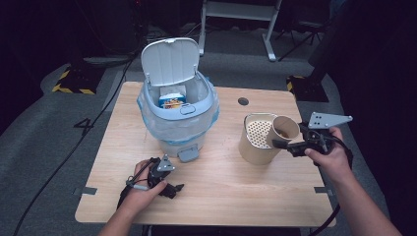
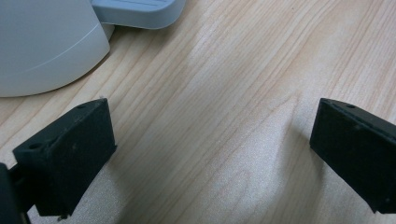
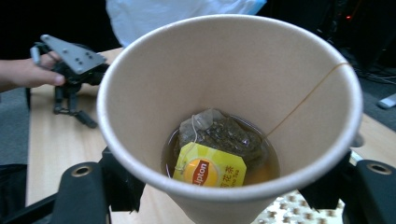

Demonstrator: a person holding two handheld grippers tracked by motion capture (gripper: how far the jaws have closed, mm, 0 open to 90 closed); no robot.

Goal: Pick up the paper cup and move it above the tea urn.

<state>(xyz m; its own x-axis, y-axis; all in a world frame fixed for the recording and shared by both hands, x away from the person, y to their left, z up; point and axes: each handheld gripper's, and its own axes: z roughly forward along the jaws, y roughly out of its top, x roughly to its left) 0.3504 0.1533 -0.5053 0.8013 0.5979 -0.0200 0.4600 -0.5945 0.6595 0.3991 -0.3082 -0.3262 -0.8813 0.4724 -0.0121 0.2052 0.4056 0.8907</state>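
Note:
A tan paper cup (image 1: 284, 130) is held tilted over a beige canister (image 1: 255, 150) topped with a perforated strainer (image 1: 259, 132). My right gripper (image 1: 290, 145) is shut on the cup's lower wall. In the right gripper view the cup (image 3: 224, 79) holds a wet tea bag (image 3: 224, 133), a yellow Lipton tag (image 3: 210, 170) and some brown tea. My left gripper (image 1: 169, 189) rests low on the table near the front edge, jaws open and empty; in its own view the left gripper (image 2: 210, 140) frames bare wood.
A pale blue-grey pedal bin (image 1: 177, 118) with a plastic liner stands mid-table, lid (image 1: 169, 61) up, a small carton (image 1: 172, 98) inside. Its pedal (image 1: 188, 155) points at the left gripper. The bin's base (image 2: 42, 46) is close beyond the left jaw. A cable hole (image 1: 243, 101) sits behind.

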